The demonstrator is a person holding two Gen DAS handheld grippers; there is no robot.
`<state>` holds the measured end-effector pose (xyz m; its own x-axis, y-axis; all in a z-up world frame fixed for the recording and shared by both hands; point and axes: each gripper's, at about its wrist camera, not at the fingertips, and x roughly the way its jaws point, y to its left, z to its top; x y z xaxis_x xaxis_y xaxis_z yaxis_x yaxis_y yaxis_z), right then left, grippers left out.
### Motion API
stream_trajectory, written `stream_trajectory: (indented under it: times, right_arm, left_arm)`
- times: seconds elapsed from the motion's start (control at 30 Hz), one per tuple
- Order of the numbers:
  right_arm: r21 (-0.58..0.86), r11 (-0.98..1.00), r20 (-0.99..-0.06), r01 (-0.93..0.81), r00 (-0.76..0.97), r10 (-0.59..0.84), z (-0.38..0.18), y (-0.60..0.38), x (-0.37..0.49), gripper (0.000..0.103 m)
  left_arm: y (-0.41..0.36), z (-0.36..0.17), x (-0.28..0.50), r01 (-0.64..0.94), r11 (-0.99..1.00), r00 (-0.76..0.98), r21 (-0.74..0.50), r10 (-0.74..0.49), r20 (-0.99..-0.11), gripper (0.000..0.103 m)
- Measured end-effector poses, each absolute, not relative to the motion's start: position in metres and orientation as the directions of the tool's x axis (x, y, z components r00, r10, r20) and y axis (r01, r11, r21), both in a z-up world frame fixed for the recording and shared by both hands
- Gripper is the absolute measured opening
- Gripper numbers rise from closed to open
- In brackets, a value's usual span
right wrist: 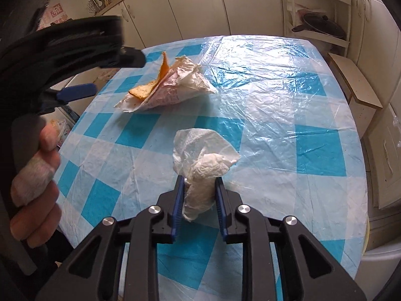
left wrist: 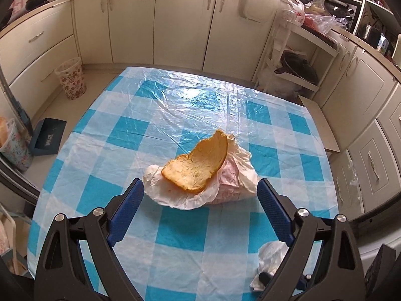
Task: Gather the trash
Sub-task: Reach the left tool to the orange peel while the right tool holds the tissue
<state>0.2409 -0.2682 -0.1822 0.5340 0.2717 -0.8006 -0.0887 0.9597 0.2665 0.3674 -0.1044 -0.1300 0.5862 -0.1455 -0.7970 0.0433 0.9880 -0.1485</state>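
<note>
A slice of toasted bread (left wrist: 198,165) lies on a crumpled white wrapper (left wrist: 233,175) in the middle of the blue-checked table (left wrist: 175,238). My left gripper (left wrist: 200,184) is open, one blue finger on each side of the wrapper's near edge, without touching it. In the right wrist view the bread (right wrist: 147,89) and wrapper (right wrist: 180,85) sit further back, with the left gripper (right wrist: 112,74) in front of them, held by a hand (right wrist: 32,175). My right gripper (right wrist: 199,178) is shut on a crumpled white paper towel (right wrist: 200,160), lifted above the cloth; the same towel (left wrist: 272,255) shows at lower right in the left wrist view.
A floral wastebasket (left wrist: 71,79) stands on the floor beyond the table's far left corner. A second floral bin (left wrist: 15,145) and a blue box (left wrist: 47,136) sit at left. A wooden stool (right wrist: 356,85) and a white rack with a pan (left wrist: 298,67) stand at right.
</note>
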Motion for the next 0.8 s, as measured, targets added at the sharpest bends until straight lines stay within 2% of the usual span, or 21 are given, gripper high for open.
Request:
stream_trajectory:
  times: [0.1,0.2,0.3,0.37,0.43,0.53,0.73,0.8]
  right_arm:
    - [0.276,0.956,-0.797,-0.096,0.533,0.284,-0.182,-0.269,0.241,0.028]
    - [0.283,0.954,-0.794,-0.101,0.533,0.292,-0.182,-0.269,0.241,0.029]
    - [0.29,0.951,-0.792,-0.102,0.533,0.299,-0.183,-0.27,0.241,0.03]
    - [0.292,0.951,-0.791,-0.103,0.532,0.301,-0.183,-0.271,0.241,0.03]
    - [0.293,0.951,-0.791,-0.103,0.532,0.301,-0.182,-0.27,0.241,0.03]
    - [0.292,0.951,-0.792,-0.102,0.532,0.3,-0.182,-0.27,0.241,0.03]
    - [0.288,0.951,-0.789,-0.112,0.535,0.302,-0.182,-0.268,0.24,0.036]
    - [0.271,0.956,-0.791,-0.113,0.54,0.288,-0.181,-0.264,0.239,0.045]
  left_arm:
    - [-0.105,-0.136,0.385,-0.002,0.984,0.578,-0.18,-0.146,-0.803,0.087]
    - [-0.107,-0.14,0.398,-0.022,0.983,0.571,-0.182,-0.137,-0.809,0.08]
    - [-0.111,-0.144,0.406,-0.003,0.982,0.556,-0.187,-0.154,-0.817,0.052]
    - [-0.11,-0.148,0.41,0.006,0.979,0.535,-0.205,-0.177,-0.826,0.021]
    - [-0.106,-0.151,0.413,0.002,0.975,0.52,-0.224,-0.192,-0.832,0.005]
    - [-0.095,-0.144,0.407,-0.005,0.974,0.535,-0.227,-0.189,-0.823,0.001]
    - [-0.064,-0.119,0.385,0.014,0.962,0.561,-0.272,-0.232,-0.795,0.0]
    - [-0.056,-0.111,0.376,0.018,0.962,0.572,-0.272,-0.233,-0.787,0.0]
